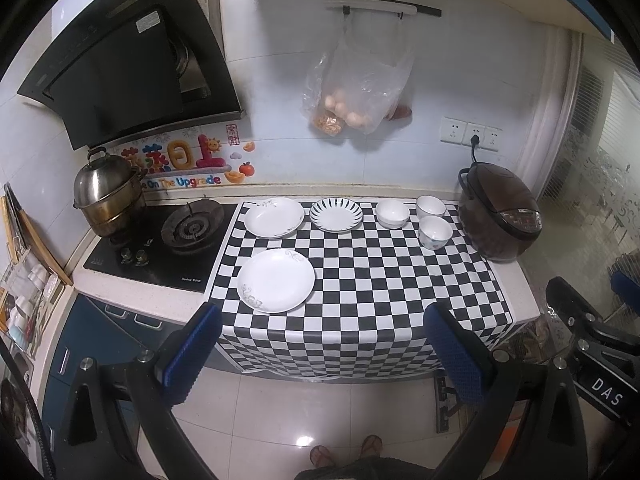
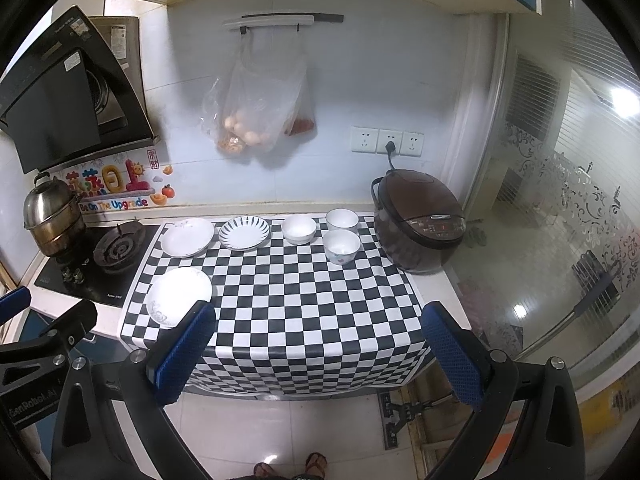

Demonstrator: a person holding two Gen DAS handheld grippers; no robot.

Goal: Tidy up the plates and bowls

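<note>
On the checkered cloth (image 1: 360,280) lie a large white plate (image 1: 276,280) near the front left, a second white plate (image 1: 274,217) behind it, and a striped plate (image 1: 336,214) beside that. Three white bowls stand at the back right: one (image 1: 392,213), one (image 1: 430,205), one (image 1: 435,232). The same items show in the right wrist view: front plate (image 2: 176,294), back plate (image 2: 187,237), striped plate (image 2: 244,233), bowls (image 2: 299,229) (image 2: 342,220) (image 2: 342,246). My left gripper (image 1: 324,356) and right gripper (image 2: 320,356) are open and empty, held back off the counter's front edge.
A brown rice cooker (image 1: 500,216) stands at the cloth's right end. A gas hob (image 1: 160,240) with a steel steamer pot (image 1: 106,196) lies to the left. A plastic bag of eggs (image 1: 352,92) hangs on the wall. Tiled floor lies below.
</note>
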